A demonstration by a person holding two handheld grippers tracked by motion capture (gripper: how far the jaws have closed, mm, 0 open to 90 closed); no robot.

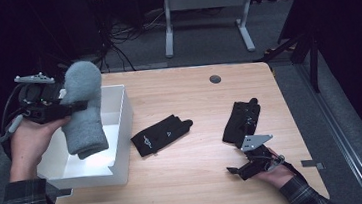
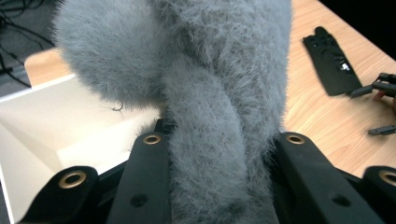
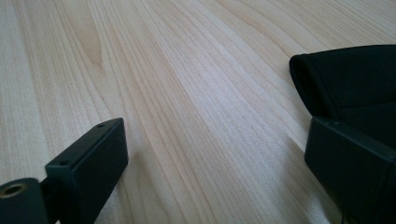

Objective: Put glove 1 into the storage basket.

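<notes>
A grey fluffy garment (image 1: pixel 85 111), thick like a mitten or sock, hangs above the white open box (image 1: pixel 124 132) at the table's left. My left gripper (image 1: pixel 81 105) is shut on it, and in the left gripper view both jaws of the left gripper (image 2: pixel 223 140) press into the grey fluffy garment (image 2: pixel 210 93) over the box (image 2: pixel 56 126). One black glove (image 1: pixel 159 135) lies mid-table. A second black glove (image 1: pixel 241 119) lies right of it. My right gripper (image 1: pixel 237 162) rests open on the wood just in front of that glove (image 3: pixel 350 88), with bare table between the jaws of the right gripper (image 3: pixel 215 135).
A round dark grommet (image 1: pixel 215 79) sits in the tabletop near the far edge. Beyond the table stand white desk legs (image 1: pixel 205 14) and floor cables (image 1: pixel 117 38). The left gripper view shows the right gripper (image 2: pixel 371 112) near the second black glove (image 2: pixel 329 60).
</notes>
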